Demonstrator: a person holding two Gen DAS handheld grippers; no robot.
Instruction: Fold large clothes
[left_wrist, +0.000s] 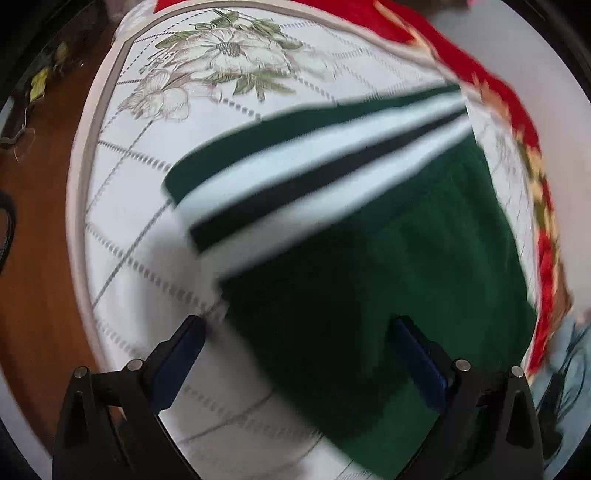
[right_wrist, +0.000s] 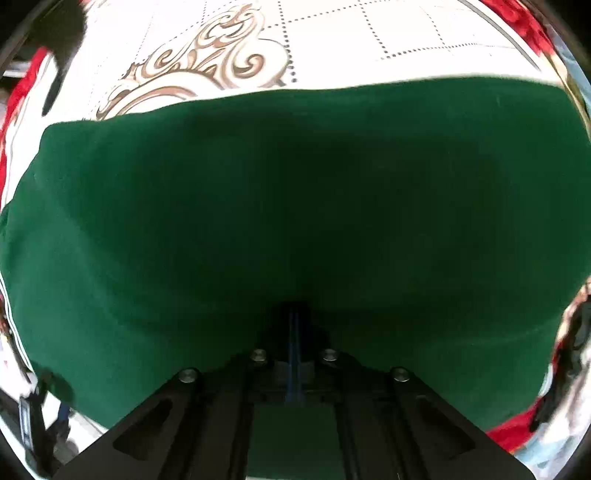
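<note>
A large dark green garment (left_wrist: 369, 266) with white and black stripes (left_wrist: 314, 173) along one edge lies on a white bedspread (left_wrist: 155, 206) with grey flower prints. My left gripper (left_wrist: 299, 328) is open just above the garment's near part, one finger off its left edge and one over the cloth, holding nothing. In the right wrist view the green garment (right_wrist: 295, 206) fills the frame. My right gripper (right_wrist: 294, 314) is shut on a fold of it, with the fingers pressed together.
A red flowered blanket (left_wrist: 509, 110) lies along the far and right side of the bed. The brown wooden floor (left_wrist: 33, 240) is at the left past the bed edge. The bedspread's swirl print (right_wrist: 199, 66) shows beyond the garment.
</note>
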